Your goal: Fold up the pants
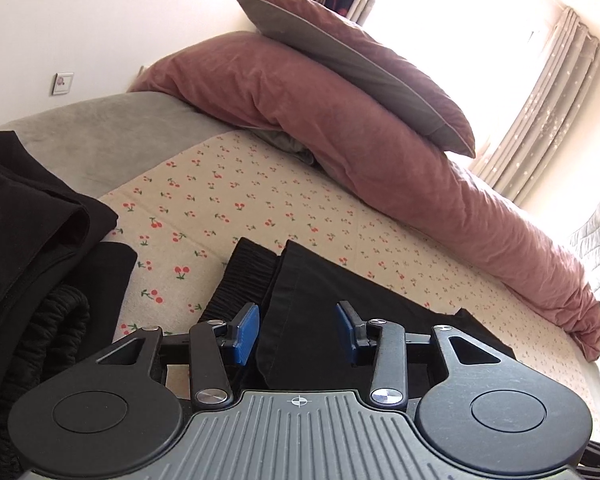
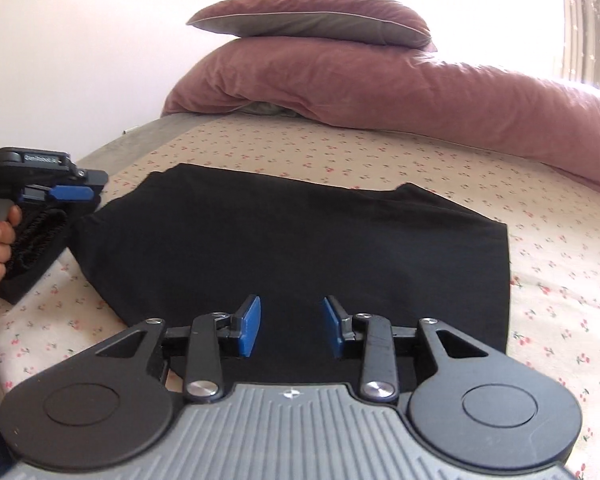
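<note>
Already folded into a broad dark slab, the black pants (image 2: pixel 300 248) lie flat on the cherry-print sheet (image 2: pixel 560 280) of the bed. Over their near edge hovers the right gripper (image 2: pixel 291 326), its blue pads (image 2: pixel 249 326) spread apart with nothing between them. At the garment's left end sits the left gripper (image 1: pixel 296 330), likewise spread wide over a hemmed edge beside the ribbed waistband (image 1: pixel 236 280), gripping nothing. Behind, a pink duvet (image 2: pixel 380 92) carries a pillow (image 2: pixel 312 20). More black clothing (image 1: pixel 24 240) is heaped at the left.
</note>
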Tool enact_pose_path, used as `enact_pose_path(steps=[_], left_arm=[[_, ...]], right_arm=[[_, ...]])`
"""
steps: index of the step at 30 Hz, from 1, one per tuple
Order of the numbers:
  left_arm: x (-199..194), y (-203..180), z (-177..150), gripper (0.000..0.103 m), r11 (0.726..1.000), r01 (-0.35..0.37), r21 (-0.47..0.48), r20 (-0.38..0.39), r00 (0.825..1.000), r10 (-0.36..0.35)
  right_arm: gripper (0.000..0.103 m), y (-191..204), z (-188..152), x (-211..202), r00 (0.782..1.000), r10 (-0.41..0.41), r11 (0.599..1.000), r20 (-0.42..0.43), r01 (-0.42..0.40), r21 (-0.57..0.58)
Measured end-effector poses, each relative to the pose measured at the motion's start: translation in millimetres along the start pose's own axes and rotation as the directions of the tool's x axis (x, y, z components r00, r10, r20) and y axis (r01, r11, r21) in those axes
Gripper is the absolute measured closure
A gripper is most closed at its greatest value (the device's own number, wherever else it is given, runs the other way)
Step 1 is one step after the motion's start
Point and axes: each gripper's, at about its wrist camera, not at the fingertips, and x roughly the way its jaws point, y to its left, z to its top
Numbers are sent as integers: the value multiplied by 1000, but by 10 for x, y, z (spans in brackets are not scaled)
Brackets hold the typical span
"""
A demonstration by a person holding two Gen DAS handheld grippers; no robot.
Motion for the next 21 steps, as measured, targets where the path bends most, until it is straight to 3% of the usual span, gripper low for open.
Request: enact_pose_path(steps=[3,6,9,11,12,15,19,21], left_arm=[[69,-162,-64,64,997,59,43,-32,998,-57],[248,-409,-212,64,991,60,123,-95,994,-49],[523,-601,-396,64,974,-42,221,-185,979,84],[686,-642,-517,64,941,-154,302,-203,954,221],[718,-643,-553,64,925,-183,332,-191,948,256],[699,-609,-519,64,933,-190,305,-185,950,253],[598,-745,-509,64,936,-165,311,-124,969,212],[621,-883,-559,64,939,-131,316,-130,975,180]], right_arm=[[76,-372,-158,136,1000,11,982,-12,-9,187],[76,-464,-119,231,999,1,977,-39,7,215],[76,-479,-74,270,998,-24,988,-52,31,151],[77,-602,-131,366,992,-43,981,-120,64,181],[78,-660,-162,368,994,-21,980,-109,42,196],[78,-703,-163,313,993,2,984,-115,19,179],[77,-741,-70,186,999,26,984,-45,-18,180],[76,-808,-80,299,995,-15,977,-97,35,211]])
